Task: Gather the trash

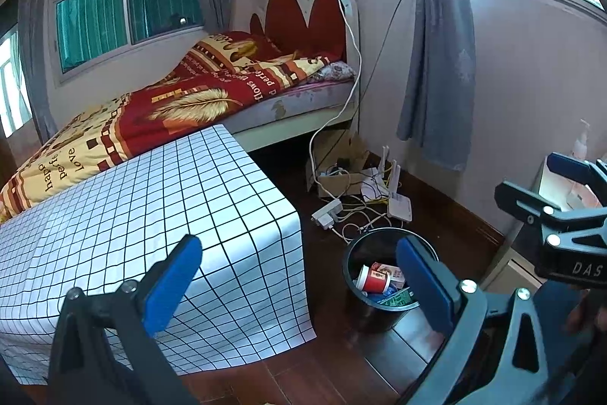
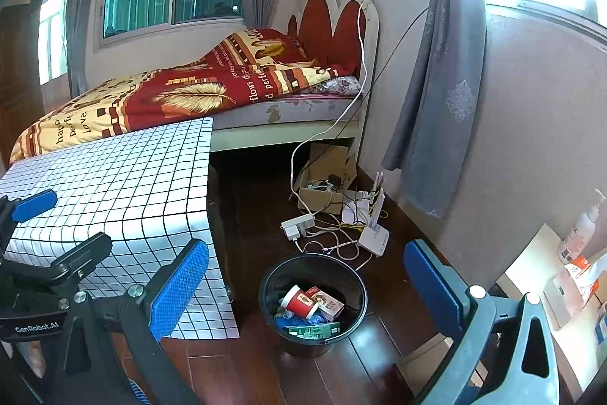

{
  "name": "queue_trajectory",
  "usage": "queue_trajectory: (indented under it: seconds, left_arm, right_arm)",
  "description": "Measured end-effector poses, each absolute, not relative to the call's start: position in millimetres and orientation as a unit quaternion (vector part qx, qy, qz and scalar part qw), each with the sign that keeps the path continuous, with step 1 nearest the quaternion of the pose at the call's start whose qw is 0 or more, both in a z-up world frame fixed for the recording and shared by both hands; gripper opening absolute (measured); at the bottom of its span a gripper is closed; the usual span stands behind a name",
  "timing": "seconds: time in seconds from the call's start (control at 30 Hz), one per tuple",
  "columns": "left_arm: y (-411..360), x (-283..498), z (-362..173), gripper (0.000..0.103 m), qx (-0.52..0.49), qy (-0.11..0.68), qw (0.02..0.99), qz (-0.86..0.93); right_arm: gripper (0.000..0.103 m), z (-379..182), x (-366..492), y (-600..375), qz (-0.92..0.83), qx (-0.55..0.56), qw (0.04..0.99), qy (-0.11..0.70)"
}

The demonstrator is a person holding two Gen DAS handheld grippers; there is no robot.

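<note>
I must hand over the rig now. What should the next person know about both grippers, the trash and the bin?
Left gripper: open, holds nothing.
Right gripper: open, holds nothing.
Bin: on the floor beside the table, upright. Inside lie a red cup, a small box, blue scraps and a green pack.
Done: this trash is in the bin.
Left: no loose trash shows on the table; check elsewhere.

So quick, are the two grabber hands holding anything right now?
Left gripper: open, holding nothing.
Right gripper: open, holding nothing.
</note>
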State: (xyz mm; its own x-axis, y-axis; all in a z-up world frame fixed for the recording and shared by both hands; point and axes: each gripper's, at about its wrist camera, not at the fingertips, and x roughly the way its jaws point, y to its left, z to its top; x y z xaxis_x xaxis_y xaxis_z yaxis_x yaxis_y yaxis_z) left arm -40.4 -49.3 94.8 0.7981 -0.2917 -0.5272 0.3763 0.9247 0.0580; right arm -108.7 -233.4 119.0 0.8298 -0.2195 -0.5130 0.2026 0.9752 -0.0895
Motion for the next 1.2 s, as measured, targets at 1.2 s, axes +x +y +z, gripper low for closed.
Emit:
queue_trajectory:
  seconds: [1.2]
  left_arm:
    - [-52.5, -39.2, 89.9, 0.103, 0.082, 0.267, 0.943, -0.18]
  right_arm:
    - [0.103, 112.0, -108.8, -230.0, -0.106, -0.022, 0.955, 0.277]
